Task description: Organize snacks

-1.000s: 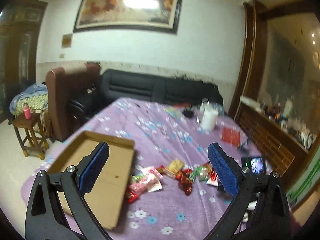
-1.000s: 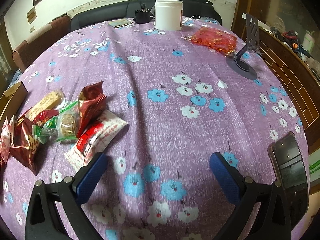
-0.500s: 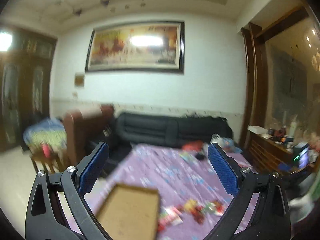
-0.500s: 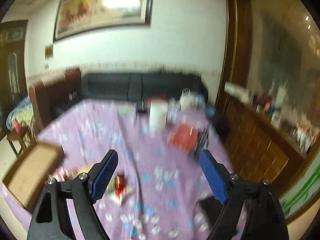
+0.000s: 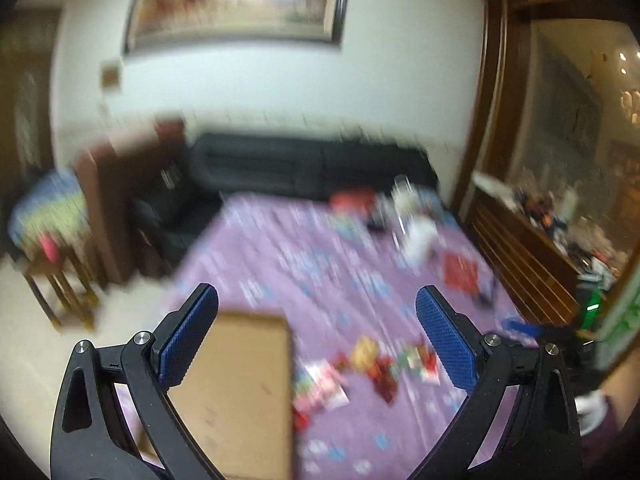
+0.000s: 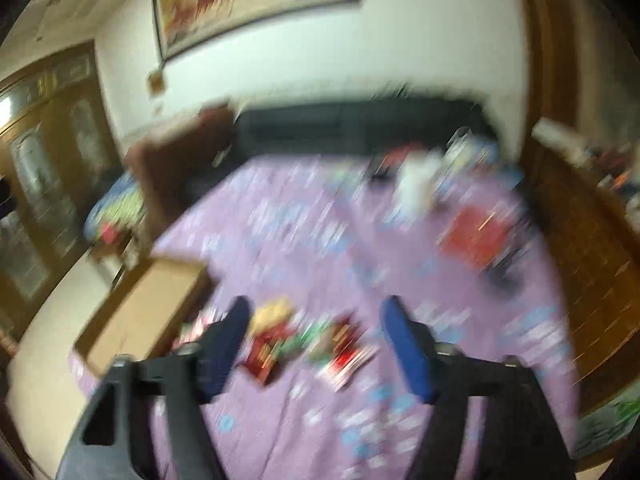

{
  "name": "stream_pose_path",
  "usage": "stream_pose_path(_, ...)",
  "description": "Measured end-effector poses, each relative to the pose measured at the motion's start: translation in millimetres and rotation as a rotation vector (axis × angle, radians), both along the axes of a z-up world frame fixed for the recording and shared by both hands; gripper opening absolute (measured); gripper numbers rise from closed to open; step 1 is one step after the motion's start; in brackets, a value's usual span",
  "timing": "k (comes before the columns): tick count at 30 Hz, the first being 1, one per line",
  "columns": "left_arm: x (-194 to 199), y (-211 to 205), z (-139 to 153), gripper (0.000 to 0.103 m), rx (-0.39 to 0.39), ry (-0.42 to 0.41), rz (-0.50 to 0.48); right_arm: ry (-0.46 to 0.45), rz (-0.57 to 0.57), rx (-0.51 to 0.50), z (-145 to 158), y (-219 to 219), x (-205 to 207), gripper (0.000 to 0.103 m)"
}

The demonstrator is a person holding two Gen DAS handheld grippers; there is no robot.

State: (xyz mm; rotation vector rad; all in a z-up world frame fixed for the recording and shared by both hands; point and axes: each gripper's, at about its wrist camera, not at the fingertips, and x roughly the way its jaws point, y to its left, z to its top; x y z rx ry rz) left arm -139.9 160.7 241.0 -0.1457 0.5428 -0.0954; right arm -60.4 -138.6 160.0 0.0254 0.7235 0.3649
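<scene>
Nothing sorted yet, by the look of it. The cardboard box (image 6: 140, 312) sits empty at the near-left edge of the counter (image 6: 312, 240); the snack packets (image 6: 308, 344) lie in a loose pile just right of the box, none inside.

Left hand-held gripper (image 5: 317, 330) is spread wide, nothing between its jaws. Right hand-held gripper (image 6: 316, 344) is closing, also on nothing, well above the pile.

Both views are motion-blurred: packet count and types unreadable. The box's near end is cut off behind the left hand-held gripper. White jar (image 6: 416, 184) and red item (image 6: 476, 236) far from the box, only smears.
</scene>
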Motion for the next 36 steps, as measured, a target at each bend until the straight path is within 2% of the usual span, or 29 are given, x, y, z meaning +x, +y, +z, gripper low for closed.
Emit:
stream_pose_path(1,12.6,-0.4,-23.6,0.1,-0.029,0.06,-0.019,0.054,0.033,0.02,-22.7,9.0,7.7,0.05)
stream_pose_path(3,32.2,-3.5,-64.0,0.093,-0.075,0.147,-0.055,0.144,0.087,0.062,-66.6,21.8,18.5,0.048)
stream_pose_path(5,51.4,-8.1,-101.2,0.076,-0.092,0.232,-0.085,0.195,0.109,0.076,-98.2,37.0,28.2,0.048)
stream_pose_path(7,67.6,-15.0,-135.7,0.071,-0.081,0.303,-0.113,0.208,0.107,0.047,-119.0,51.7,37.5,0.048)
stream_pose_path(10,80.8,-27.9,-160.7,0.07,-0.012,0.336,-0.122,0.211,0.118,0.014,-134.2,66.3,50.5,0.048)
stream_pose_path(13,89.6,-42.2,-175.3,0.07,0.075,0.357,-0.159,0.211,0.125,-0.017,-146.7,78.5,58.4,0.048)
stream_pose_path(16,98.7,-59.1,-189.5,0.07,0.206,0.364,-0.162,0.181,0.129,-0.028,-150.5,85.1,59.2,0.048)
stream_pose_path(18,104.6,-63.3,-201.0,0.07,0.238,0.391,-0.169,0.173,0.126,-0.021,-151.6,86.2,60.9,0.048)
stream_pose_path(19,105.3,-65.7,-205.7,0.07,0.246,0.403,-0.176,0.172,0.127,-0.014,-152.3,85.5,62.5,0.044)
stream_pose_path(20,104.8,-66.9,-208.3,0.07,0.263,0.413,-0.182,0.173,0.13,-0.004,-152.8,83.8,62.8,0.036)
stream_pose_path(22,104.7,-73.5,-216.6,0.07,0.323,0.435,-0.179,0.19,0.138,0.018,-152.3,79.9,64.9,0.029)
stream_pose_path(23,104.7,-77.3,-220.6,0.069,0.346,0.452,-0.185,0.207,0.139,0.041,-153.0,75.7,66.1,0.029)
stream_pose_path(26,101.4,-85.9,-224.8,0.067,0.327,0.484,-0.236,0.224,0.085,0.046,-153.4,61.3,68.1,0.029)
stream_pose_path(28,97.8,-88.7,-220.4,0.067,0.266,0.494,-0.279,0.228,0.064,0.053,-152.8,51.5,68.3,0.029)
stream_pose_path(31,89.5,-90.9,-208.5,0.067,0.228,0.456,-0.304,0.219,0.028,0.071,-147.2,38.1,66.1,0.029)
stream_pose_path(34,83.6,-91.1,-203.0,0.067,0.286,0.413,-0.285,0.208,0.037,0.094,-139.8,33.2,63.0,0.031)
stream_pose_path(36,81.8,-87.4,-205.7,0.067,0.321,0.413,-0.264,0.206,0.059,0.102,-137.5,36.8,61.4,0.035)
